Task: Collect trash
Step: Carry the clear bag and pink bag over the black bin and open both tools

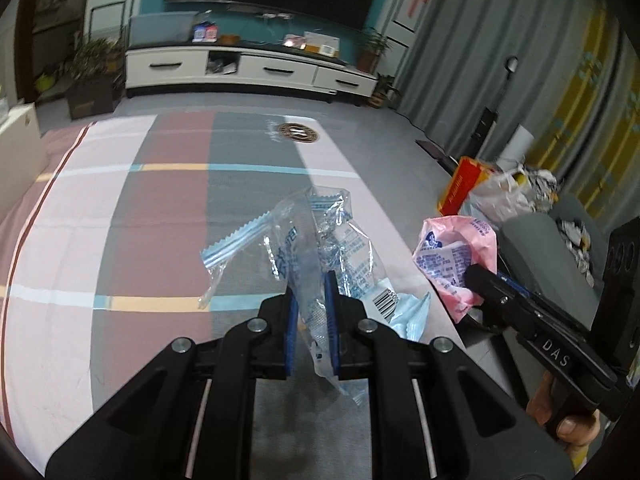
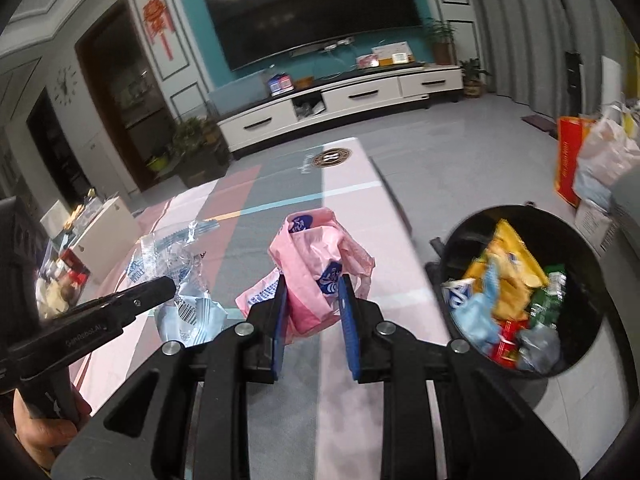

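A: Nearest in the left wrist view, what does the left gripper (image 1: 312, 304) have?

B: Its blue-padded jaws are pressed nearly together on a crumpled clear plastic wrapper with blue print and a barcode (image 1: 320, 248). The wrapper sticks up between them, above the table covered in a pink, grey and maroon checked cloth (image 1: 120, 240).

A: And the right gripper (image 2: 312, 304)?

B: Its jaws stand a little wider, clamped on the sides of a crumpled pink plastic bag with blue print (image 2: 316, 268). The bag is held over the table's right part, close to the edge.

A: Do the two pieces touch?

B: No, they sit side by side, apart; the pink bag lies to the right of the clear wrapper.

A: Where is the bin?

B: A round black trash bin (image 2: 476, 224) stands on the grey floor just beside the table's right edge, below and right of the pink bag. Yellow, green, red and pale blue wrappers (image 2: 512, 280) lie in it.

A: Farther off?

B: A round dark coaster with a gold rim (image 1: 298, 133) lies at the table's far end. Beyond it a long white TV cabinet (image 2: 360, 96) stands under a large dark television (image 2: 316, 8).
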A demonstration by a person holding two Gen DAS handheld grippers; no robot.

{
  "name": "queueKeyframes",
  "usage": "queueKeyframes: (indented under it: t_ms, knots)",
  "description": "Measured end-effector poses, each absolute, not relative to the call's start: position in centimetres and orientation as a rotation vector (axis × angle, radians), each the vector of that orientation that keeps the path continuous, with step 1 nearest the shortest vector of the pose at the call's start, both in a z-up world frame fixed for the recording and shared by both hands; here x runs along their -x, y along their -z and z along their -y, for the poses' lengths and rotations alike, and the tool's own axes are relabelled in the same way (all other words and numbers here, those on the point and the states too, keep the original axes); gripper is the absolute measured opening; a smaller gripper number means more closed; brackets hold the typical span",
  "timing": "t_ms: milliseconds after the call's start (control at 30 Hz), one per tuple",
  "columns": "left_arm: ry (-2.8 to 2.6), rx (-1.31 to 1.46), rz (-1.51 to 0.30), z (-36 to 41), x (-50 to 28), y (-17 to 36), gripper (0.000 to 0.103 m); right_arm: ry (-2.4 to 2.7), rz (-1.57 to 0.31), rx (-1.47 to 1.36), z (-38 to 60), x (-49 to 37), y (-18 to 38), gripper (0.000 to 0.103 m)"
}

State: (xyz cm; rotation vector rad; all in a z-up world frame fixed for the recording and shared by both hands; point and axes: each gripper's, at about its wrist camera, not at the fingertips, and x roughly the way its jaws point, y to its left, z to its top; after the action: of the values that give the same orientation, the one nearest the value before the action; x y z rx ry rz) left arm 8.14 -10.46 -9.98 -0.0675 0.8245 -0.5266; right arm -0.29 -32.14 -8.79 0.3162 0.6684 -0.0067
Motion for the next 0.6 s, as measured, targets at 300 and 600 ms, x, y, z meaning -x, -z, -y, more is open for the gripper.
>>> queueKeyframes:
  t_ms: [300, 600]
  knots:
    - [0.581, -0.052, -0.793, 17.0, -5.9, 8.7, 0.016, 0.082, -0.628, -0.355, 36.6, 2.8, 8.8, 0.025]
    - [0.653, -0.131, -0.775, 23.6, -5.1, 8.0, 0.016, 0.167, -0.597, -0.413, 41.9, 4.9, 9.2, 0.025]
